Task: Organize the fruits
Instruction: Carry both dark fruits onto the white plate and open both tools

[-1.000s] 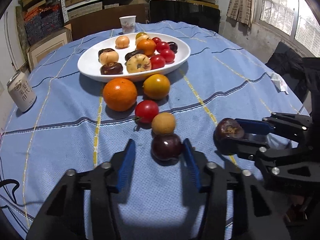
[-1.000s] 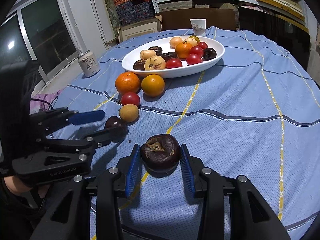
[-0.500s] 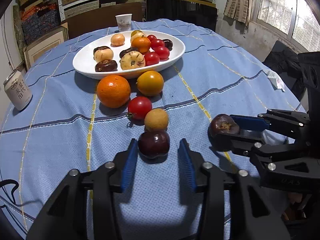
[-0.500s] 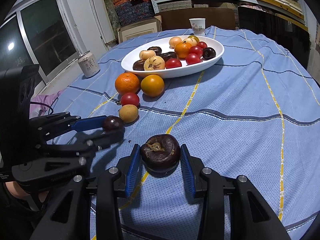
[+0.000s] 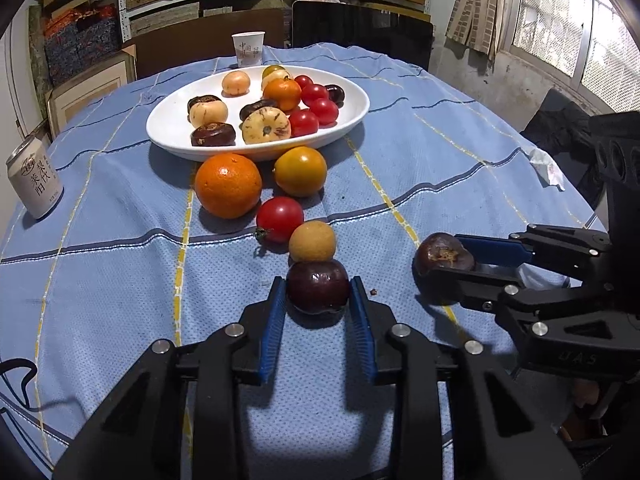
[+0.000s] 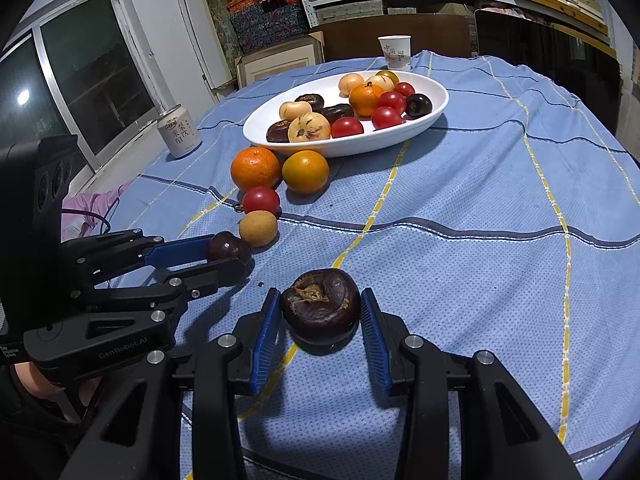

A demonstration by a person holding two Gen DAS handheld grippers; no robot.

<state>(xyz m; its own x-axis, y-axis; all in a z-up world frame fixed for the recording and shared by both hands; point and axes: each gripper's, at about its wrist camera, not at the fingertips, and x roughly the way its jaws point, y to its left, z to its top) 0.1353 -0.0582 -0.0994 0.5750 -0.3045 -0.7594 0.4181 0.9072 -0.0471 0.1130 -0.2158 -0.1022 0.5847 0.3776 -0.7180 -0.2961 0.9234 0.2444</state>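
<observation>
Two grippers work side by side on the blue cloth (image 5: 100,280); the left gripper (image 5: 318,292) pinches a dark plum (image 5: 317,286) between its blue pads, the fruit low on the cloth; just ahead of it lie a tan fruit (image 5: 312,241), a tomato (image 5: 279,219), two oranges (image 5: 228,185) and the white dish (image 5: 168,128) of fruit; to its right, the right gripper (image 6: 321,312) has its pads against a wrinkled mangosteen (image 6: 321,310), seemingly gripping it.
</observation>
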